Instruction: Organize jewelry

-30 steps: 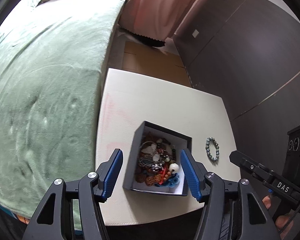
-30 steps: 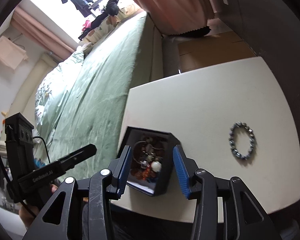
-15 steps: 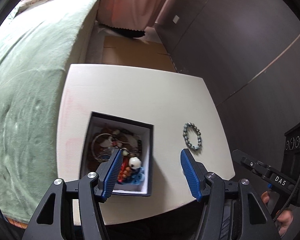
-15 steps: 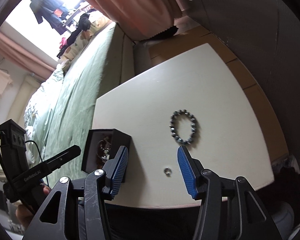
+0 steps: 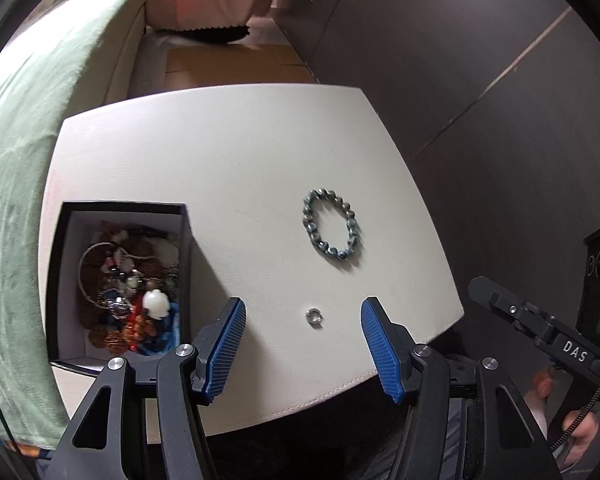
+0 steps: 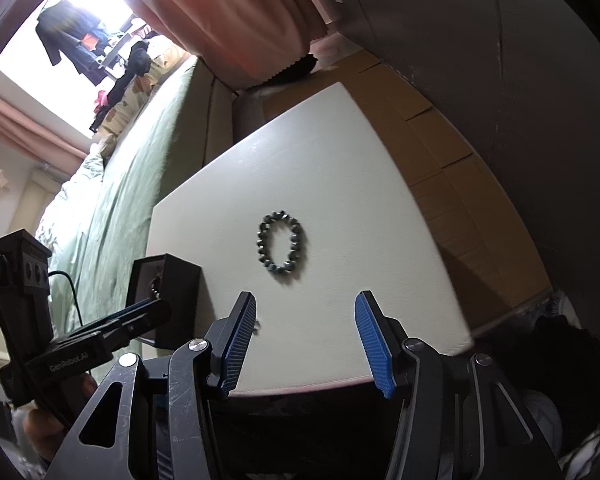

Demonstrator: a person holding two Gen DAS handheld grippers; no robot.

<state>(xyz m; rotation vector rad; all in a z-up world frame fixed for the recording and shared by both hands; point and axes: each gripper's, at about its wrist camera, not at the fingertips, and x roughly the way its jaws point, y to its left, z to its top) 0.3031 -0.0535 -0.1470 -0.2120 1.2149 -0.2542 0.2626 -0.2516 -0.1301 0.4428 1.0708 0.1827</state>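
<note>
Change noted: one second ago both tools framed the open jewelry box [image 5: 120,280]; both views have since swung to the right of the box, onto the bare part of the tabletop [image 5: 228,152]. A small silver ring [image 5: 313,317], not visible in the earliest pictures, now lies on the tabletop right of the box. Judgement: pieces are being taken out of the box and laid apart, with most of the sorting still to do.

Left tool [image 5: 303,346]: jaws wide apart, holding nothing, hovering over the near edge with the ring lying between the blue pads [image 5: 228,344] in view. Right tool [image 6: 305,338]: jaws also wide apart and empty.

Beaded bracelet [image 5: 331,225]: lies flat, a closed oval loop, to the right of the box and beyond the ring, well apart from both. In the left view its long axis runs diagonally, from far-left to near-right; in the right view it runs roughly away from the camera. It has no distinct front.

The box stands at the tabletop's left edge, beside the green bed [image 5: 16,160], still holding a tangled heap of jewelry.
</note>
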